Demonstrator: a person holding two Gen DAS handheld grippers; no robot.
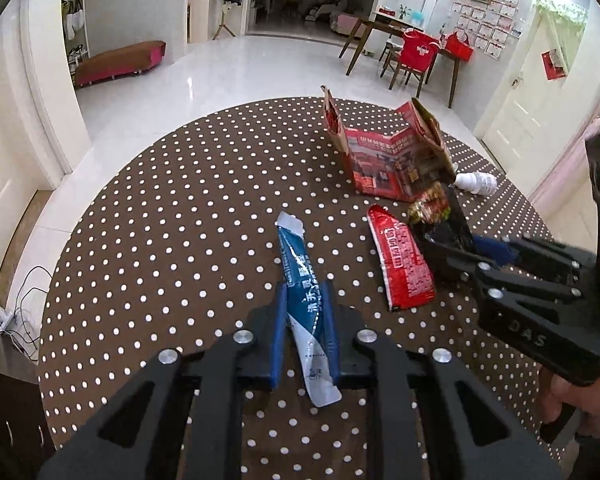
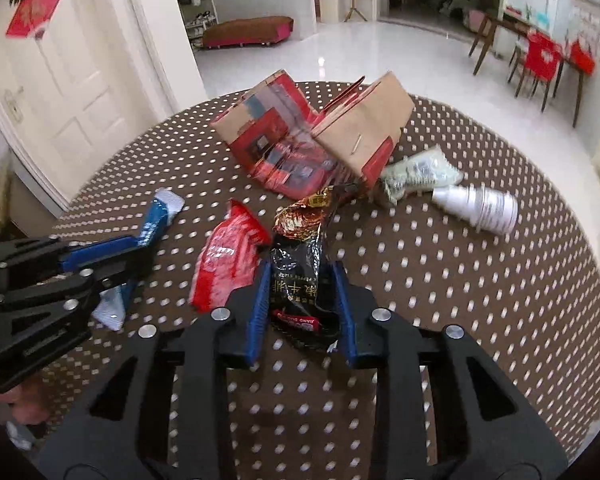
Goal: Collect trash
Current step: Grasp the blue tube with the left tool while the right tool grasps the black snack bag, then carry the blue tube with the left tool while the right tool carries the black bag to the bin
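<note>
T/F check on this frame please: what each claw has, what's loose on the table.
1. The left claw is closed on the blue and white sachet. True.
2. The right claw is empty. False: a black snack wrapper sits between its fingers.
3. The red packet lies loose on the dotted tablecloth. True.
4. The white bottle stands upright. False: it lies on its side.
5. The torn paper bag is on the floor. False: it is on the table.
</note>
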